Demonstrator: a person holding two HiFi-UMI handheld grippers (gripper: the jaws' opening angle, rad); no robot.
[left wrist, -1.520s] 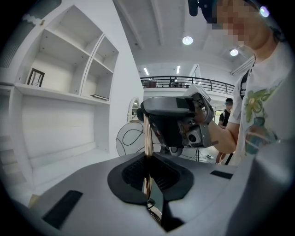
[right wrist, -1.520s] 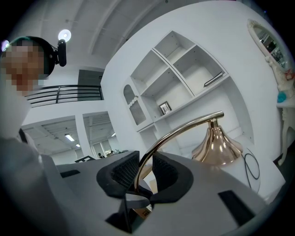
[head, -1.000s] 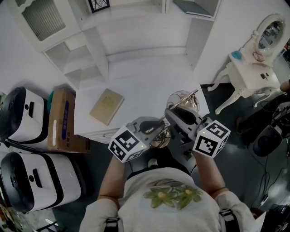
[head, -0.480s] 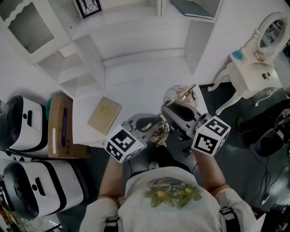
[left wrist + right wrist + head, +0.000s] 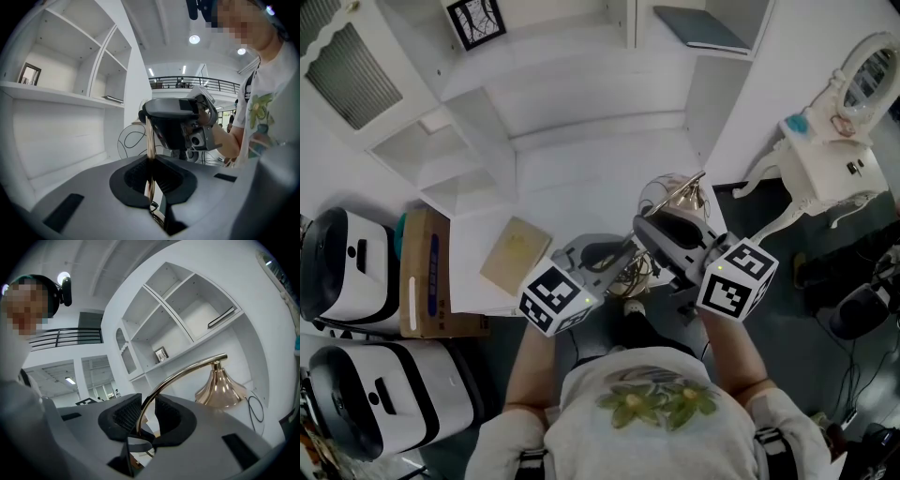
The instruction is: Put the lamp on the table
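A brass lamp (image 5: 677,199) with a curved arm and a bell shade hangs in the air between both grippers, over the near right corner of the white table (image 5: 591,187). My left gripper (image 5: 619,265) is shut on the lamp's straight stem (image 5: 150,140), which stands upright between its pads. My right gripper (image 5: 654,236) is shut on the curved arm (image 5: 161,387); the shade (image 5: 220,389) hangs beyond its jaws. The lamp's black cord (image 5: 129,140) loops behind the stem. In the left gripper view the right gripper (image 5: 180,123) sits just past the stem.
A tan book (image 5: 516,255) lies on the table's near left part. A cardboard box (image 5: 422,274) and two white machines (image 5: 342,258) stand left of the table. White shelves (image 5: 450,150) line the back wall. A white dressing table (image 5: 825,169) stands on the right.
The person has come closer to the table with the lamp: table and book have slid nearer in the head view. Both grippers keep the same hold on the lamp.
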